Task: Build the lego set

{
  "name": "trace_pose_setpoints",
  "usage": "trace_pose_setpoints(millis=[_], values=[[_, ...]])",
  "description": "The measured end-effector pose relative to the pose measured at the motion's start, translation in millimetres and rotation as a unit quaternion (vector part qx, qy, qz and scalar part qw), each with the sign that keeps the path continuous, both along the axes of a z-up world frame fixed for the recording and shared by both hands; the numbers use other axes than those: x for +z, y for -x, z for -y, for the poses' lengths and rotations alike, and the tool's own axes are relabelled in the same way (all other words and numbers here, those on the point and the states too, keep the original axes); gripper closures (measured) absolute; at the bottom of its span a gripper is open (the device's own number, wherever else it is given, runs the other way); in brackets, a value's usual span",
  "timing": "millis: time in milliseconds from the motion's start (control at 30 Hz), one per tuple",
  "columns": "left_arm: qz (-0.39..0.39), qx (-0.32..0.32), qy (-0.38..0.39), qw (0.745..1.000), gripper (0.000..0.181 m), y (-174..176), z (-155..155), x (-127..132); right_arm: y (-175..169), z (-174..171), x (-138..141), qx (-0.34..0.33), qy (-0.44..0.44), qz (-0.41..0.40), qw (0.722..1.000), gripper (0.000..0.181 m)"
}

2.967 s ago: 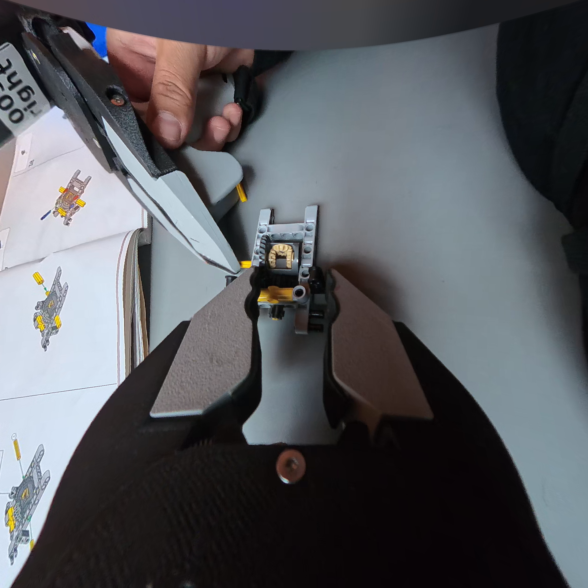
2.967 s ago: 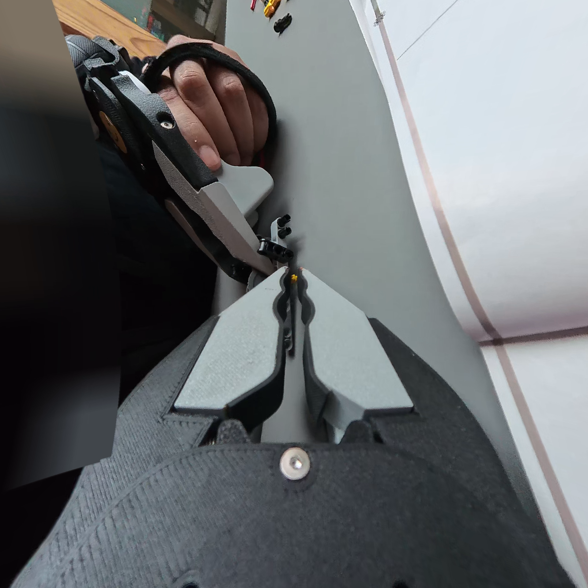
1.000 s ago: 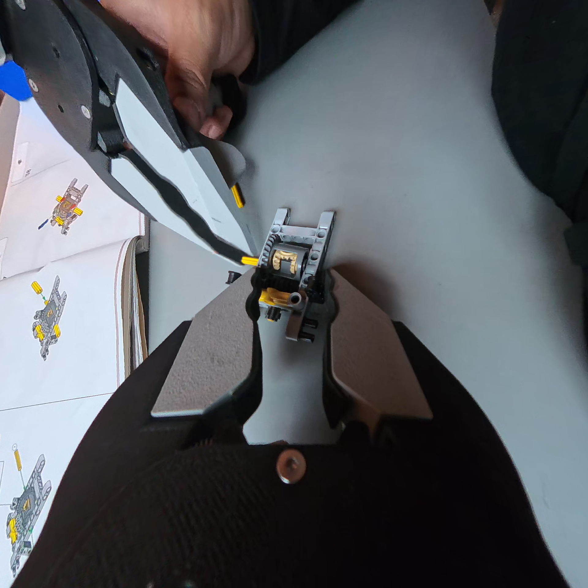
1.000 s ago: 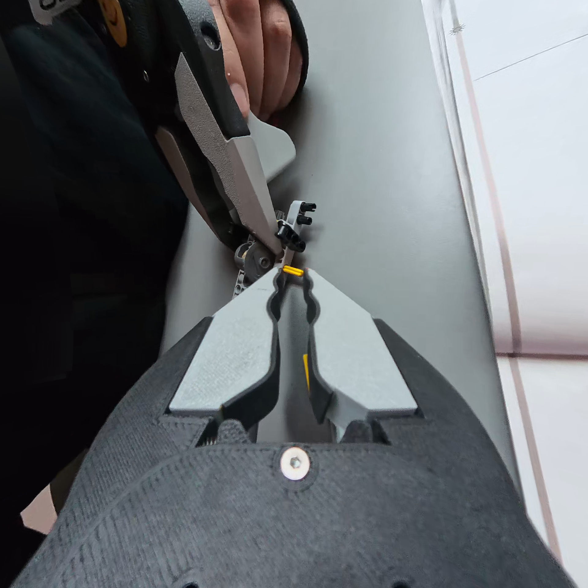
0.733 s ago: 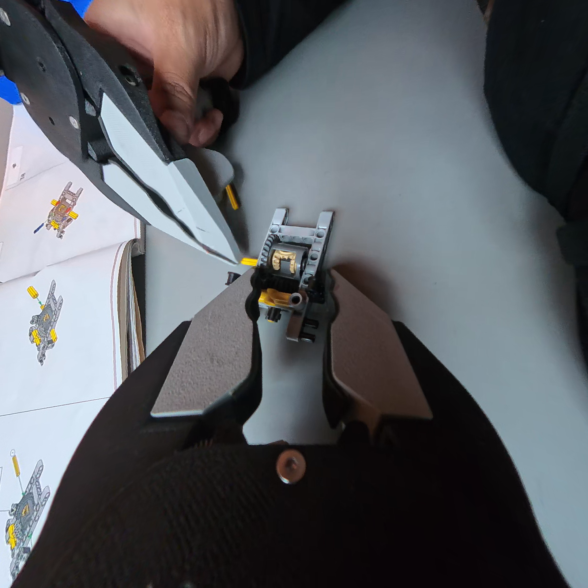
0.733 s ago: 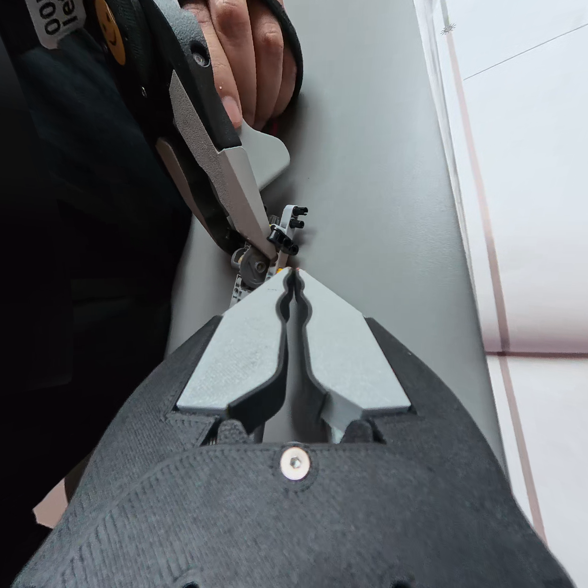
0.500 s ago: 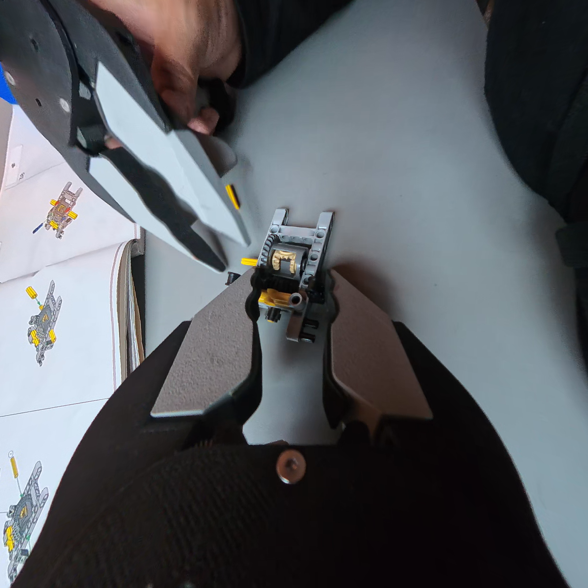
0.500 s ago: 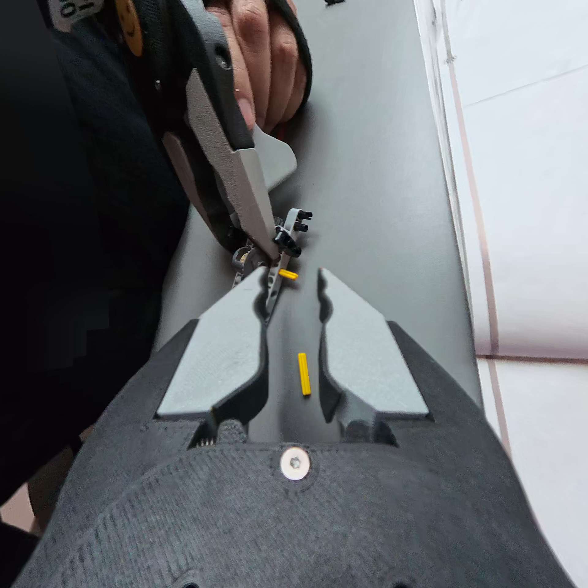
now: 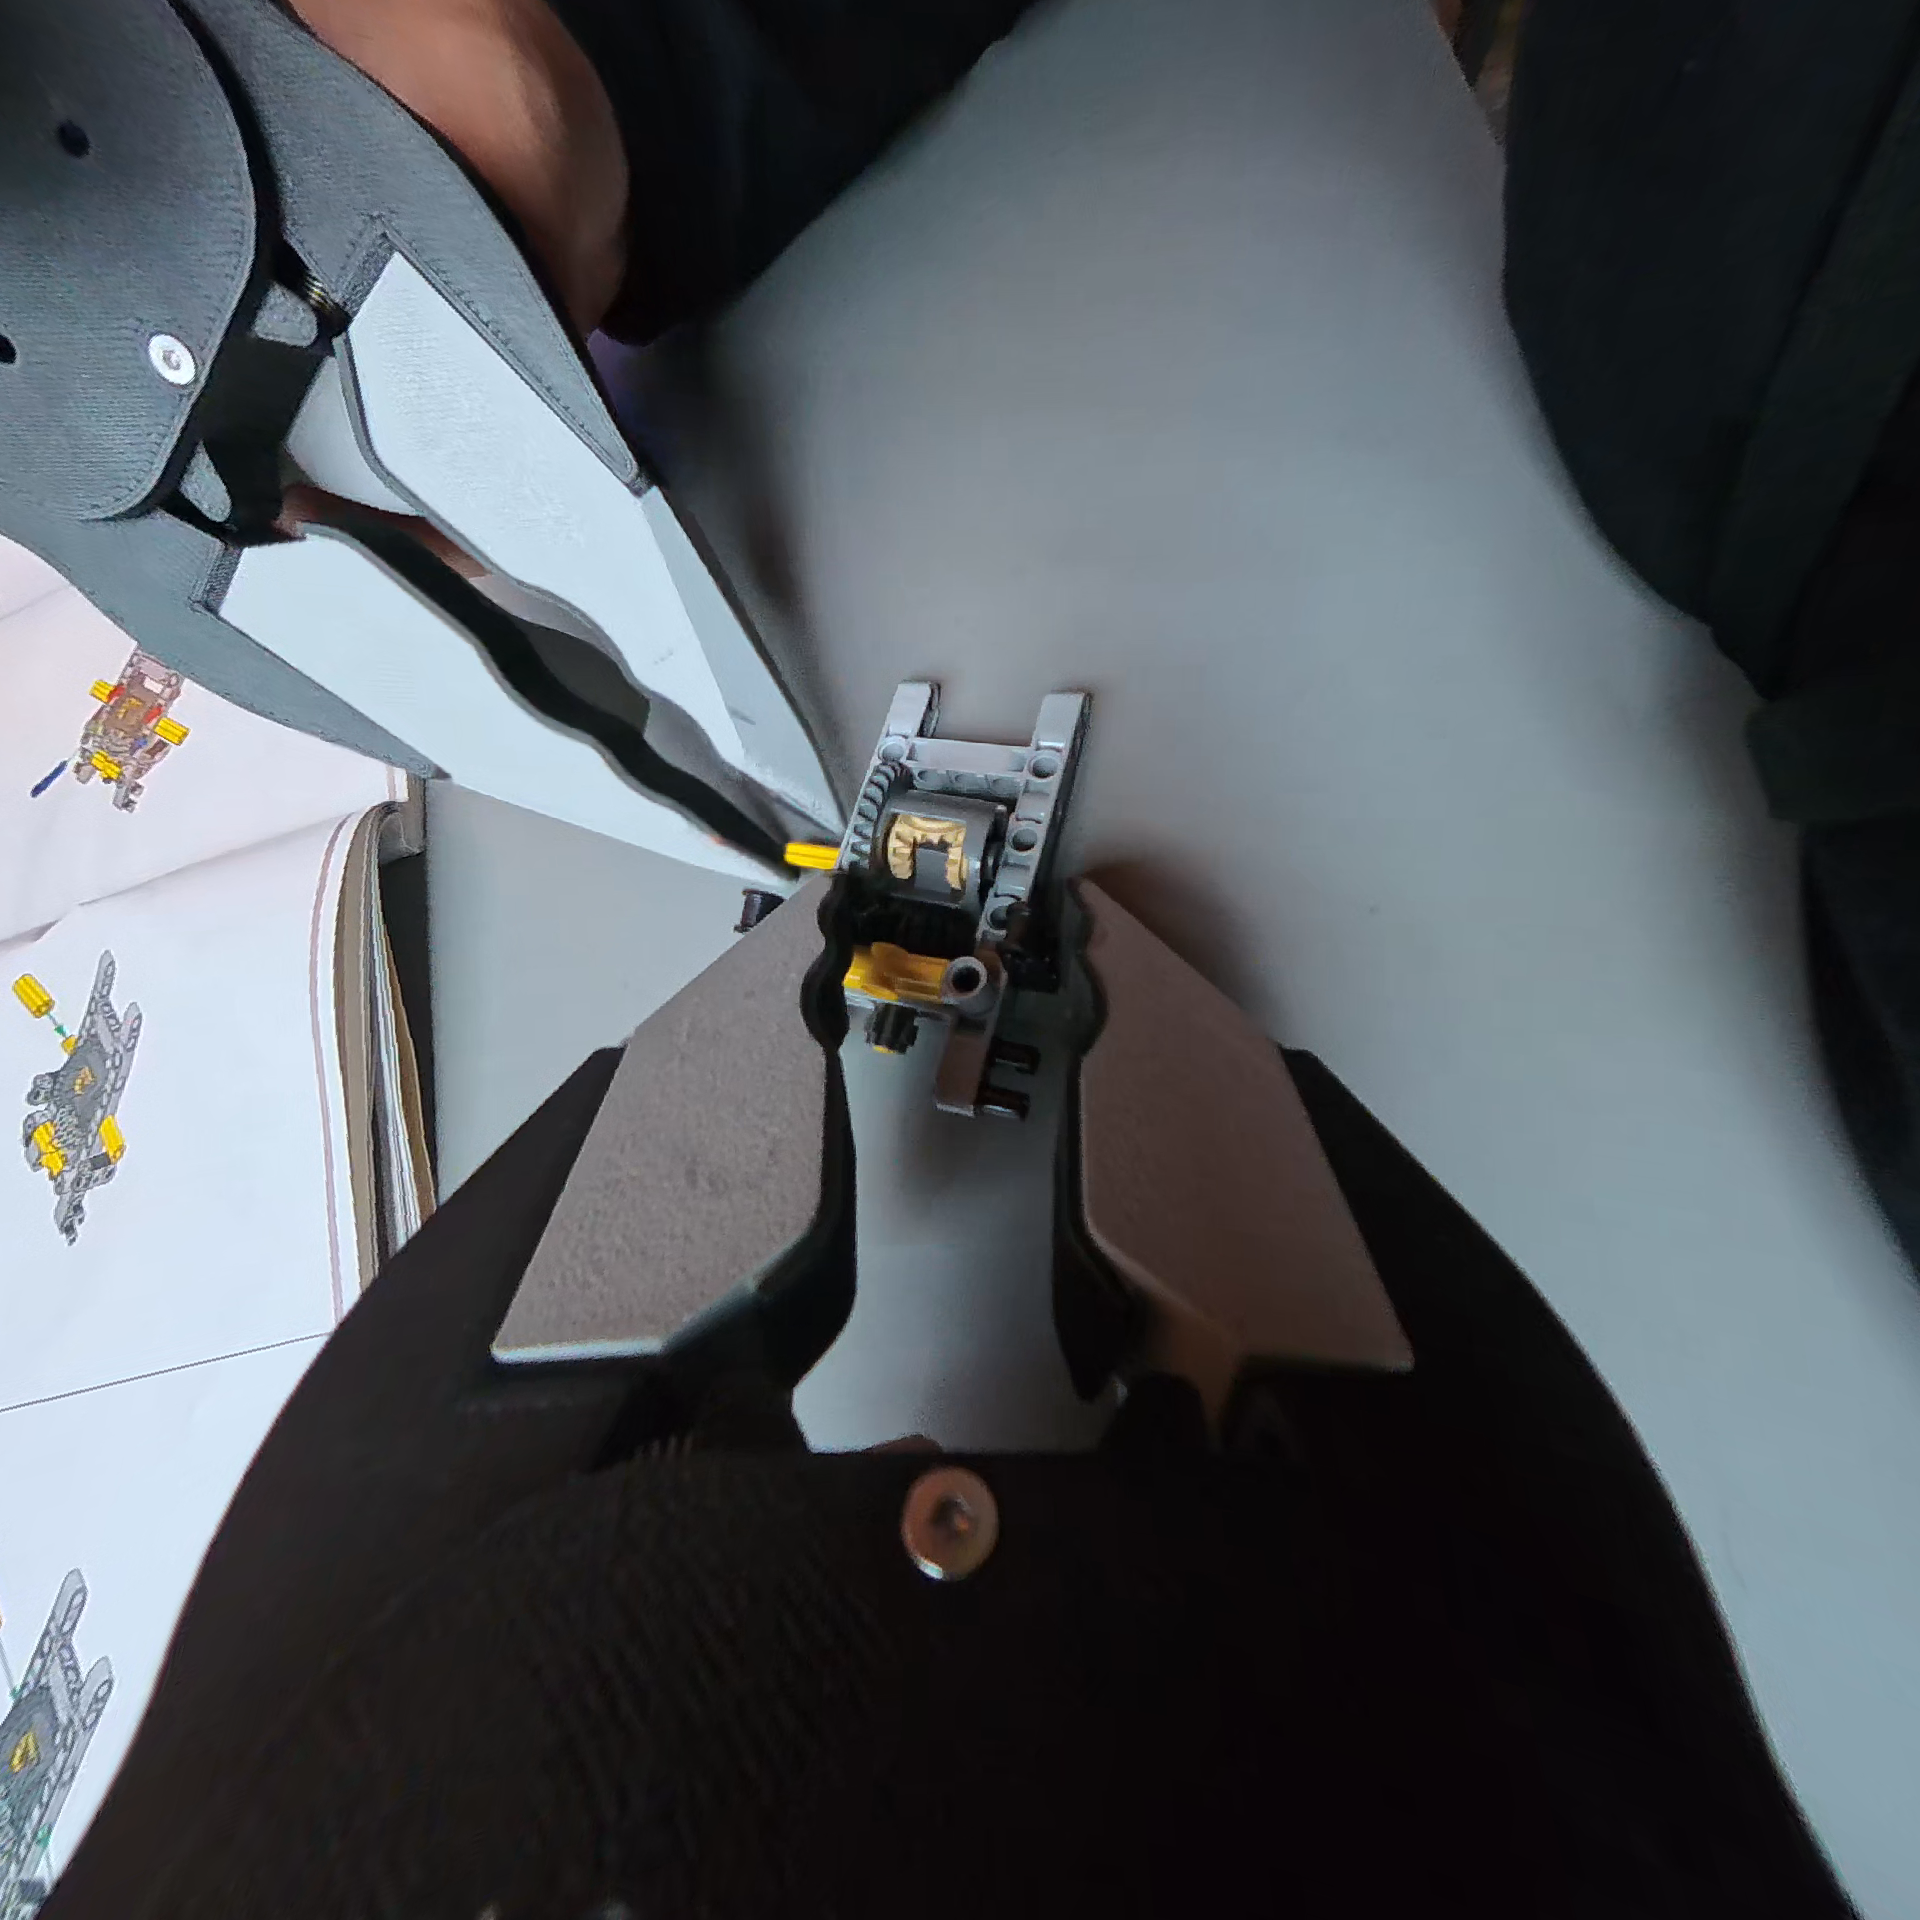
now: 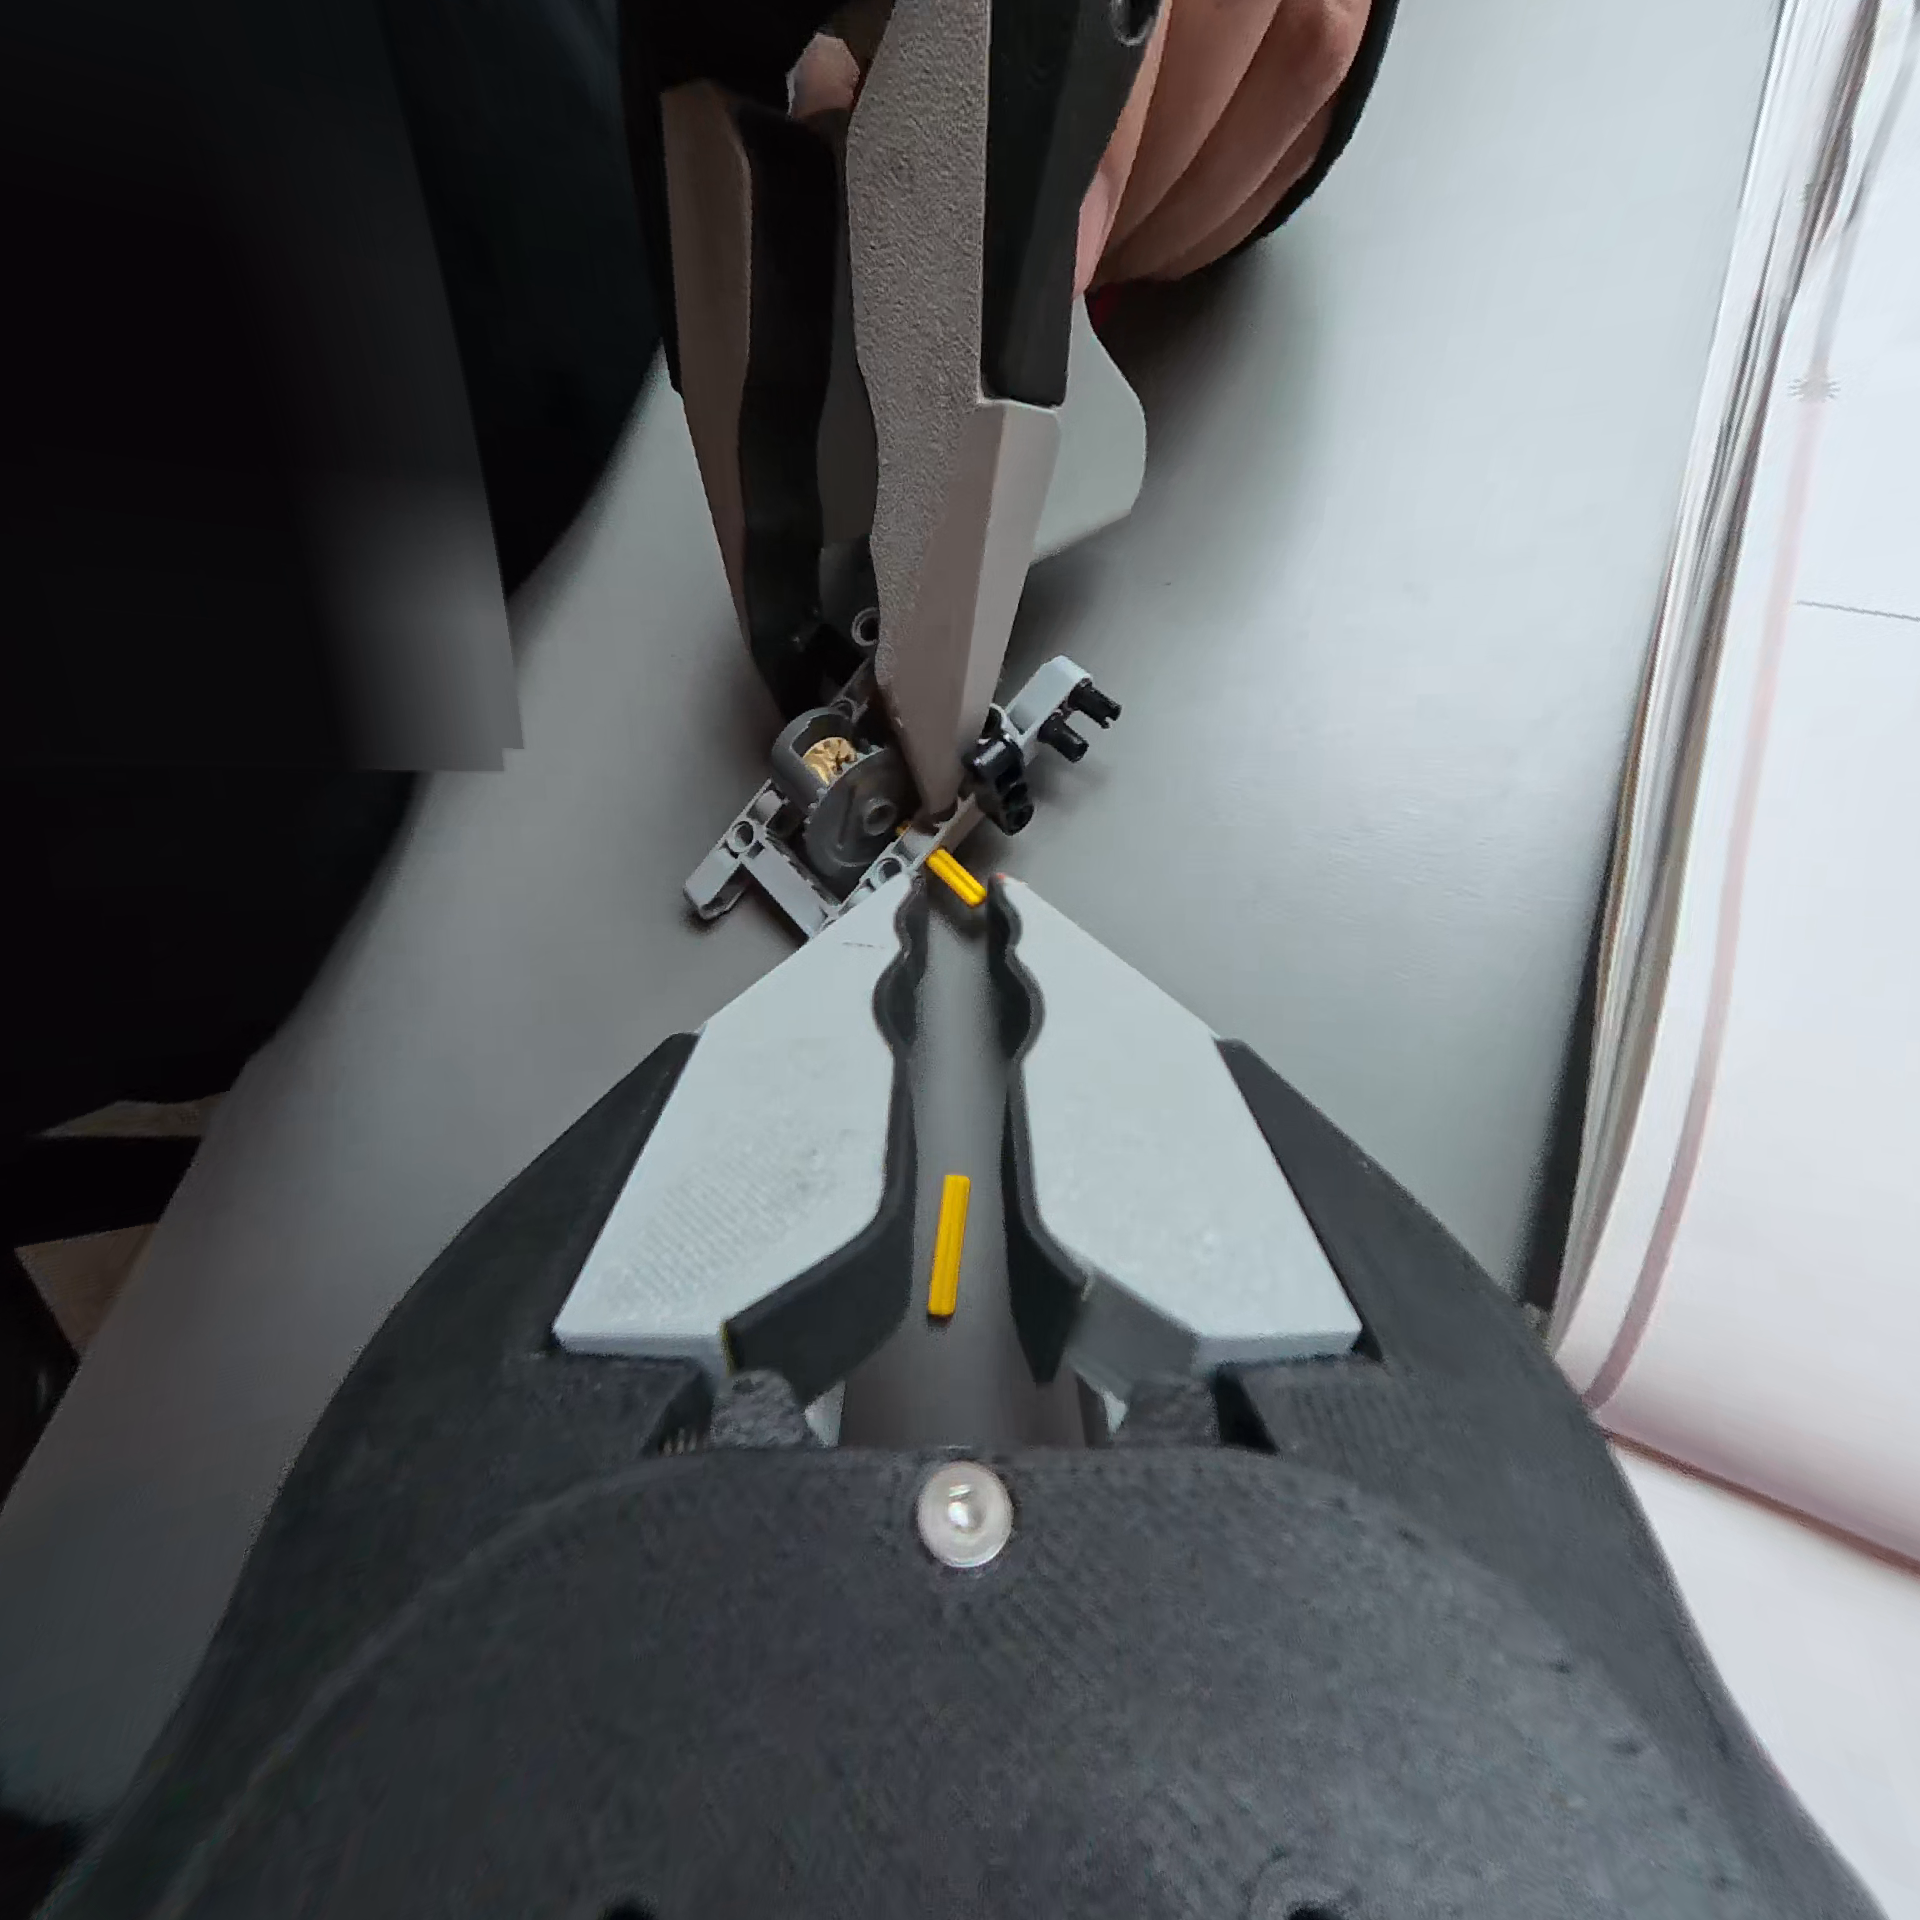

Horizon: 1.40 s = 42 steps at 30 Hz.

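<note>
A grey lego frame (image 9: pixel 961 862) with a tan gear inside lies flat on the desk, a short yellow axle (image 9: pixel 810 855) protruding from its left side; another yellow axle (image 10: pixel 948 1245) lies loose nearby.

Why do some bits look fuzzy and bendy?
Left wrist view: the right gripper is smeared, while the lego model looks sharp. Right wrist view: the booklet edge bows and glares white, and the left gripper is soft.

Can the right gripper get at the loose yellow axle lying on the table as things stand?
Probably yes. The loose yellow axle lies bare on the table under the right gripper, behind its tips; its jaws are open, so it must back up.
</note>
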State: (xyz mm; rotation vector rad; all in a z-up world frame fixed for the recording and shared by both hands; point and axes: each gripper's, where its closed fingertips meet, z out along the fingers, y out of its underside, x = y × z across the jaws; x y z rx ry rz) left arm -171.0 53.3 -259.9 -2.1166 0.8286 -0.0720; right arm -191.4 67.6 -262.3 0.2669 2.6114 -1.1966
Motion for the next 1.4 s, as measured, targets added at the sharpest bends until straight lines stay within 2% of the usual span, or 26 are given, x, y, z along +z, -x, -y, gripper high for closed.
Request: trace_pose_setpoints(millis=[200,433,500,533,600,667,900,1200,1300,1400], values=[[-0.001,-0.005,0.002,1.000,0.144,-2.6,0.3,-0.5,-0.1,-2.0,-0.7,-0.001,-0.002,-0.003,1.000,0.180],[-0.001,-0.005,0.002,1.000,0.144,-2.4,-0.4,-0.7,8.9,-12.4,-0.3,-0.039,-0.012,-0.005,0.999,0.180],[-0.002,-0.005,0.002,1.000,0.144,-2.5,-0.3,-0.8,8.7,-9.8,0.8,-0.044,-0.005,-0.003,0.999,0.159],[-0.002,-0.005,0.001,1.000,0.144,-2.5,-0.2,-0.8,6.9,-8.0,1.4,-0.037,0.000,-0.006,0.999,0.158],[-0.001,-0.006,0.002,1.000,0.145,-2.6,-0.1,-0.8,5.4,-3.6,1.2,-0.019,0.001,-0.031,0.999,0.163],[-0.002,-0.007,0.001,1.000,0.145,-2.6,0.0,-0.9,2.4,0.1,-0.6,0.003,-0.010,-0.054,0.998,0.174],[-0.003,-0.008,0.001,1.000,0.145,-3.2,0.4,-1.1,1.3,-4.1,-4.2,0.012,-0.021,-0.030,0.999,0.181],[0.000,-0.008,0.002,1.000,0.145,-3.6,0.0,-1.1,14.4,-25.1,-5.1,-0.046,-0.067,-0.036,0.996,0.179],[0.001,-0.005,0.003,1.000,0.145,-3.6,0.5,-1.0,22.1,-36.3,-1.5,-0.107,-0.092,-0.051,0.989,0.152],[0.009,0.007,0.008,1.000,0.145,-2.9,0.5,-0.9,17.3,-41.6,8.8,-0.170,-0.097,-0.072,0.978,0.152]])
